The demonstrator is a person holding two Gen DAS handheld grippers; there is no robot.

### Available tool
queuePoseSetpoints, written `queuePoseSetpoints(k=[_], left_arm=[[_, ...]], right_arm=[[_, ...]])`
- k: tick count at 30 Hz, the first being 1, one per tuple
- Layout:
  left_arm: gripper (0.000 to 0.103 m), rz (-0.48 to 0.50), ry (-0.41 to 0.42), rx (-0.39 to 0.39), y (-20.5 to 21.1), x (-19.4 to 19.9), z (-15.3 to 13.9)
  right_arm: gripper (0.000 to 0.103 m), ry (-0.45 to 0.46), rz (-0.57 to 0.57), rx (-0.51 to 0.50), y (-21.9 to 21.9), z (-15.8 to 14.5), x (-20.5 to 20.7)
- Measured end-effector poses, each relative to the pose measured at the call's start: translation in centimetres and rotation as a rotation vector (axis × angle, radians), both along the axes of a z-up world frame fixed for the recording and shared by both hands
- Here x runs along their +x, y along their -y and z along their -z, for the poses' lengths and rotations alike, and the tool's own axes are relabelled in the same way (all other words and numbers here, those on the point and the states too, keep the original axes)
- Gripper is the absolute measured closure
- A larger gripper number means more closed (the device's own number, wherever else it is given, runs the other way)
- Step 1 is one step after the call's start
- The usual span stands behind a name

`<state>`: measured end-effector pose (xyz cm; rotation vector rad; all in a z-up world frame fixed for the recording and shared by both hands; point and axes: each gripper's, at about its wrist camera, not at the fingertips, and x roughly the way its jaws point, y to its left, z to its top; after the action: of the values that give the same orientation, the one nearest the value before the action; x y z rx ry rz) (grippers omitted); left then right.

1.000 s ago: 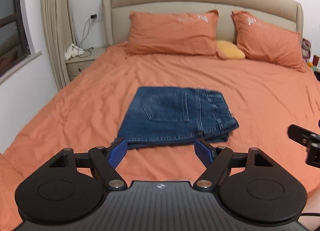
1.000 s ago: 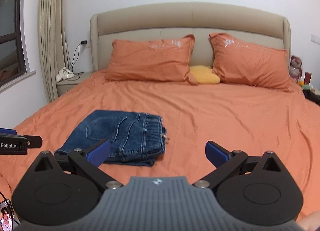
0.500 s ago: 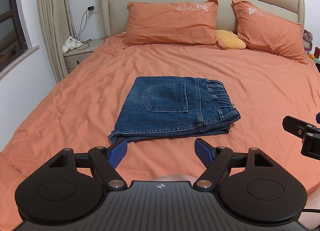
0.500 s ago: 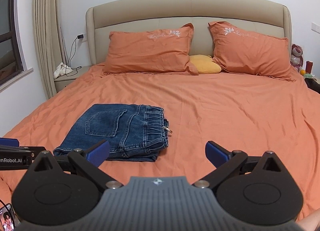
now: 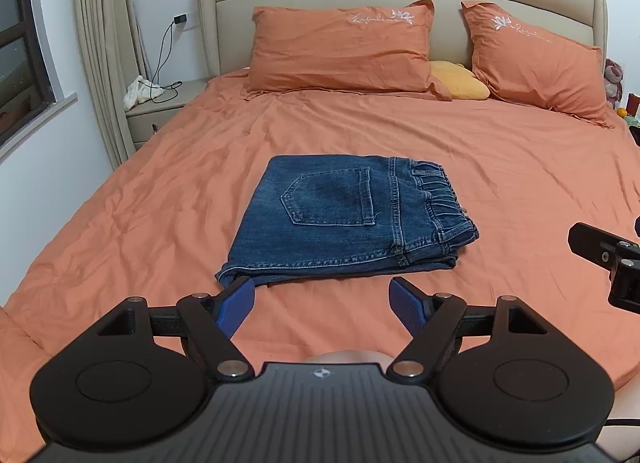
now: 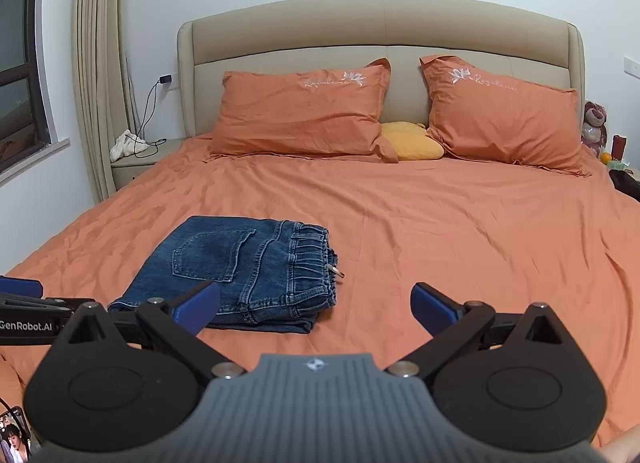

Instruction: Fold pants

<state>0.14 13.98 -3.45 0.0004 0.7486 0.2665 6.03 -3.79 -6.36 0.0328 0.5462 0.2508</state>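
Jeans (image 5: 348, 219) lay folded into a thick square near the foot of the bed (image 5: 500, 167), pocket up, waistband to the right. The left hand-held gripper (image 5: 322, 305) and right hand-held gripper (image 6: 314, 305) hung spread wide, holding nothing. Denim looked heavy, limp and grippy; the stacked near edge seemed the best hold.

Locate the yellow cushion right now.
The yellow cushion lies at the head of the bed, wedged between the two orange pillows against the headboard, far beyond the folded jeans.
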Motion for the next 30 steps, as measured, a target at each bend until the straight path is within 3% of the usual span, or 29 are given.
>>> queuePoseSetpoints(k=[30], left_arm=[[0.013, 0.000, 0.001, 0.006, 0.08, -0.19, -0.11]], right_arm=[[0.005, -0.004, 0.004, 0.020, 0.29, 0.05, -0.34]])
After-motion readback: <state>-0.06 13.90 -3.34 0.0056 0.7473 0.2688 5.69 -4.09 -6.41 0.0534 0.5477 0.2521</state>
